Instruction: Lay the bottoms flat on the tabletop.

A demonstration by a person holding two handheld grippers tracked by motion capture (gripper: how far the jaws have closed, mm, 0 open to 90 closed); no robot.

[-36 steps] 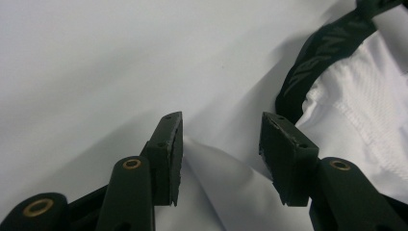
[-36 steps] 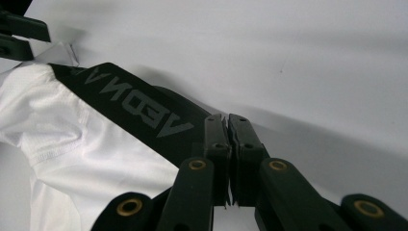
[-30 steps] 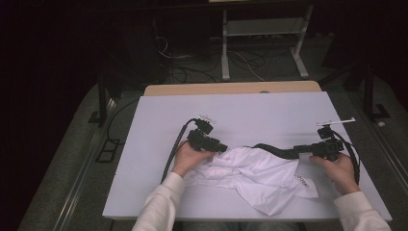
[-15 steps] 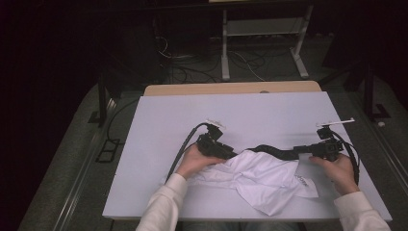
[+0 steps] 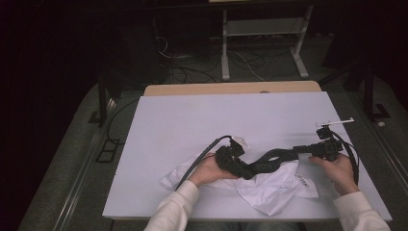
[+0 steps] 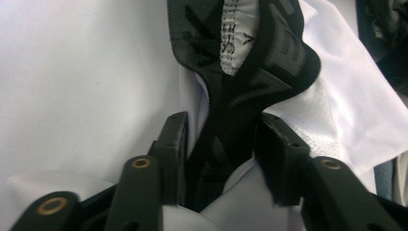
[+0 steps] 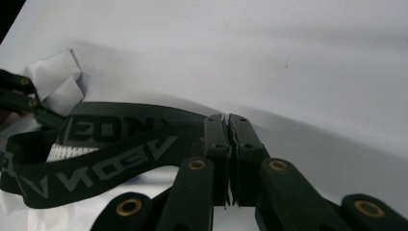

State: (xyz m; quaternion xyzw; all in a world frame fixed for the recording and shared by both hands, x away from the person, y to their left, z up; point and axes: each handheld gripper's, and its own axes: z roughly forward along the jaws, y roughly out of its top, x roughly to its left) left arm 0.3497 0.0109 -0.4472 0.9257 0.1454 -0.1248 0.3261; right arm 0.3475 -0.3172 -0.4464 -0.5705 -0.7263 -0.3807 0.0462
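I have a white garment [image 5: 269, 190] lying crumpled on the near half of the white table [image 5: 192, 120], and its black waistband [image 5: 269, 161] is stretched between my two tools. My right gripper [image 5: 300, 148] is clamped tight on one end of that band; in the right gripper view the jaws meet with only the thin fabric edge pinched between them, and the lettered band [image 7: 120, 144] runs off to the left toward the other tool. My left gripper [image 5: 248, 169] has just been closing, and in the left gripper view the black band [image 6: 231, 120] stands between its pads [image 6: 281, 154], which sit close against it at a middling gap; I judge it is gripping, though perhaps not yet firmly. As I read it, the step is to take the waistband at two points and spread the garment flat. To do that well I would finish the left squeeze until the band cannot slip, making sure I catch only the band and not the loose white cloth bunched beneath it. Then I would draw the two hands apart evenly, low over the table, so the band comes taut without twisting and the cloth trails out smooth behind it.
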